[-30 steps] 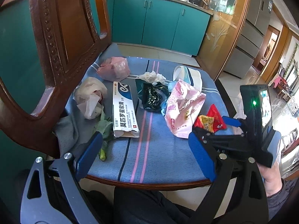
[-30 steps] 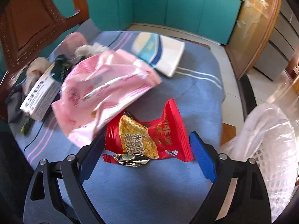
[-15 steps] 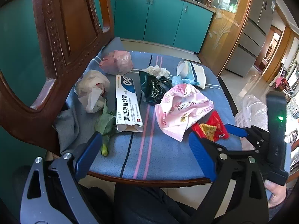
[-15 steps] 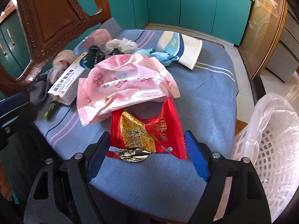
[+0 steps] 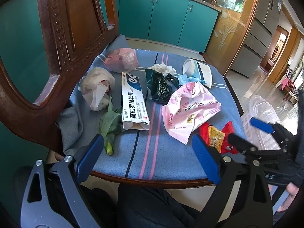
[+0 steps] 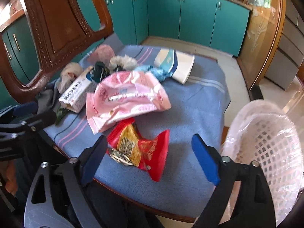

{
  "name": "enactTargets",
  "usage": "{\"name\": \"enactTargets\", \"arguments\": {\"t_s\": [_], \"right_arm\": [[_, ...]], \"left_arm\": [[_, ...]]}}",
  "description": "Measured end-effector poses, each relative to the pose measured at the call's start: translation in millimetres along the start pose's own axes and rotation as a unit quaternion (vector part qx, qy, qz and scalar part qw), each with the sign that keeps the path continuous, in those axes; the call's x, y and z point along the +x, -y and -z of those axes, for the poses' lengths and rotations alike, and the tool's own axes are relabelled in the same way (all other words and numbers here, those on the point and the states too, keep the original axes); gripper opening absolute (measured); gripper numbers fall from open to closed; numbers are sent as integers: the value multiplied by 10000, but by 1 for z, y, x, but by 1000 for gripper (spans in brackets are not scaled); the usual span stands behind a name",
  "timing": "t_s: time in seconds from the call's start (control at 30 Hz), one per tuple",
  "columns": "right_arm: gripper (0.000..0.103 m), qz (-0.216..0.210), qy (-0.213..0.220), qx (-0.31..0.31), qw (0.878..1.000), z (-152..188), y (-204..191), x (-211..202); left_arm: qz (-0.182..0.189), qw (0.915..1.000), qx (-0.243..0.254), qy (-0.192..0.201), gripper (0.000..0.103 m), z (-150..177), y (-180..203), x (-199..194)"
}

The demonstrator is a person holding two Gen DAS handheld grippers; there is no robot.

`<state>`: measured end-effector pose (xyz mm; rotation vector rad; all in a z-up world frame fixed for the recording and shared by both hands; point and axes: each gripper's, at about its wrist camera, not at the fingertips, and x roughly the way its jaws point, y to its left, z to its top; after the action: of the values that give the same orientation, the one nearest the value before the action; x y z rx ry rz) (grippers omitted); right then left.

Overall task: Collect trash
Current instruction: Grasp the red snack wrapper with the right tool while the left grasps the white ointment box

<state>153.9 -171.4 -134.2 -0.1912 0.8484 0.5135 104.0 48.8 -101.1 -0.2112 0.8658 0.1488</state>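
Note:
A red snack wrapper (image 6: 152, 152) lies buckled on the blue chair cushion (image 6: 199, 104) near its front edge. My right gripper (image 6: 147, 144) hovers over it with jaws opening; the wrapper sits between the fingers and the pads do not press it. A pink plastic bag (image 6: 127, 96) lies just behind. In the left wrist view my left gripper (image 5: 147, 142) stands open over the cushion's front edge, holding nothing. The right gripper (image 5: 245, 131) and red wrapper (image 5: 214, 138) show at the right there. A white basket (image 6: 266, 142) lined with plastic stands right of the chair.
More trash covers the cushion: a white box (image 5: 133, 102), a dark green bag (image 5: 161, 87), a paper cup (image 5: 197, 70), wadded tissue (image 5: 96, 87), a green leaf (image 5: 110, 125). The carved wooden chair back (image 5: 62, 38) rises at the left. Teal cabinets (image 5: 171, 19) stand behind.
My right gripper has drawn back and risen, showing more of the basket. The red wrapper, flat before, now lies buckled and turned. The left gripper has stayed where it was.

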Motion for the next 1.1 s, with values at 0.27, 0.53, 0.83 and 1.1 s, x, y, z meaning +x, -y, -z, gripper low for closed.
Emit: {"name": "enactTargets", "arguments": {"t_s": [0.27,0.53,0.83,1.1], "right_arm": [[97,556,266,12,9981,-3,7,-14],[97,288,-1,135,9995,-10,-4,11],[96,150,-511,-319,9981,6,-21,45],[44,60,-780,-356,9963,19,-23,54]], "left_arm": [[63,9999,148,-42,95,11,-1,-2],[-51,9999,131,-77,95,14,-5,0],[-103,9998,-8,-165,95,13,-14,6],[-118,9995,-162,-242,95,13,-21,12]]}}
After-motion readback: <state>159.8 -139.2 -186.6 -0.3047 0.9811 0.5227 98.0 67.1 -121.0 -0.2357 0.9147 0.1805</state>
